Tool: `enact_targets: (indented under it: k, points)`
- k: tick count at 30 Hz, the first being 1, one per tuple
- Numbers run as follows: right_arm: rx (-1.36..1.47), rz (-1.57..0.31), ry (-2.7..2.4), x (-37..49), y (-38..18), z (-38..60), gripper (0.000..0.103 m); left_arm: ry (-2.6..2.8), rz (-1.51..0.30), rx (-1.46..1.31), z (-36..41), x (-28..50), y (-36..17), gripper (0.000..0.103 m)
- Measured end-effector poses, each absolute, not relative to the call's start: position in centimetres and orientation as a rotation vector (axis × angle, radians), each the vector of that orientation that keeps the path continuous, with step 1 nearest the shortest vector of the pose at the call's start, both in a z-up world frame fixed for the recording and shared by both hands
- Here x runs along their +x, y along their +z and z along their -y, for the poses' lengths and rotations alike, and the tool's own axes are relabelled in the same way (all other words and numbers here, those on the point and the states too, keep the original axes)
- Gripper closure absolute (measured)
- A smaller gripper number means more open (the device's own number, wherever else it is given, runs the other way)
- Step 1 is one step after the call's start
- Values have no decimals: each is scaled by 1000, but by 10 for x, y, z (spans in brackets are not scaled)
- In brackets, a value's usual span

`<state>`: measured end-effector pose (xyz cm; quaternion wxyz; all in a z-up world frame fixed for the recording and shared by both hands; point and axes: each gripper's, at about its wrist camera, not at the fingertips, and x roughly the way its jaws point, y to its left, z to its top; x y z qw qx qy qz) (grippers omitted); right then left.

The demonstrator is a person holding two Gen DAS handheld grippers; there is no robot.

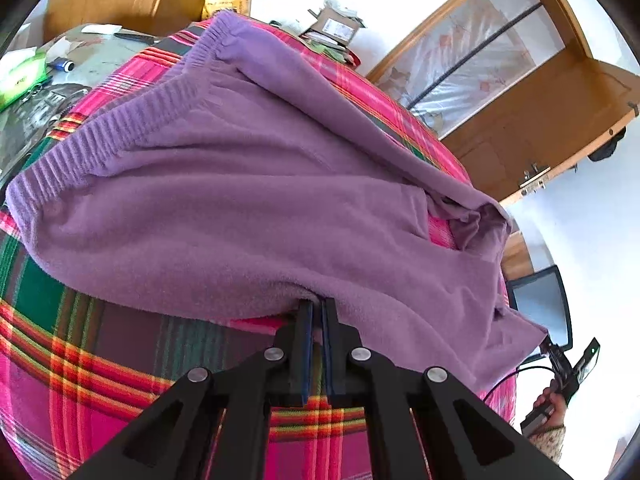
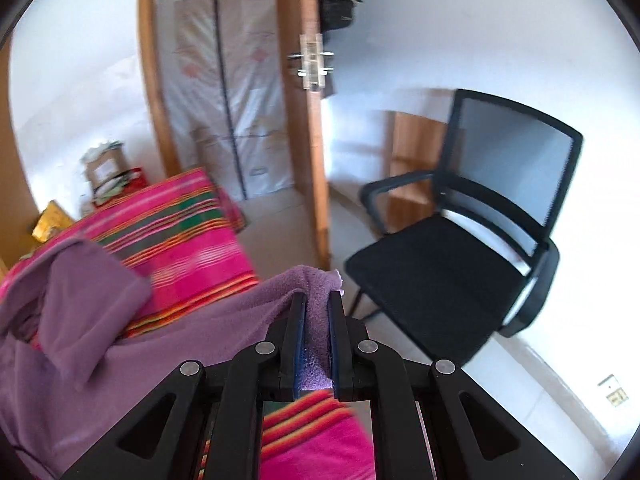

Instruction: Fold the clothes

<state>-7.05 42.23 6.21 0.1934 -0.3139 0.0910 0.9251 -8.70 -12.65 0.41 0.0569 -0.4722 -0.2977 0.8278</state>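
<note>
A purple fleece garment with ribbed knit bands lies spread over a pink plaid blanket. My left gripper is shut on the garment's near edge, its fingers pinching the fleece. In the right wrist view the same purple garment trails to the left over the pink plaid blanket. My right gripper is shut on a bunched corner of it, lifted off the blanket, with fleece filling the gap between the pads. A hand holding the other gripper shows at the lower right of the left wrist view.
A black mesh office chair stands right of the blanket's edge. A wooden door and a plastic-covered doorway are behind. Boxes and clutter sit at the far end, with a littered table to the left.
</note>
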Motion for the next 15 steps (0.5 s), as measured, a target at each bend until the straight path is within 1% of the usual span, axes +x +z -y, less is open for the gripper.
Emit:
enact_targets:
  k: [6,15]
  points:
    - [-904,-270,2502,-65,53,-448,93,2480,879,-1455,122,-81,1,98]
    - [-1024,-310,2424,-43,18,-444,91,2492,892,-1486,135,-68,-4,98]
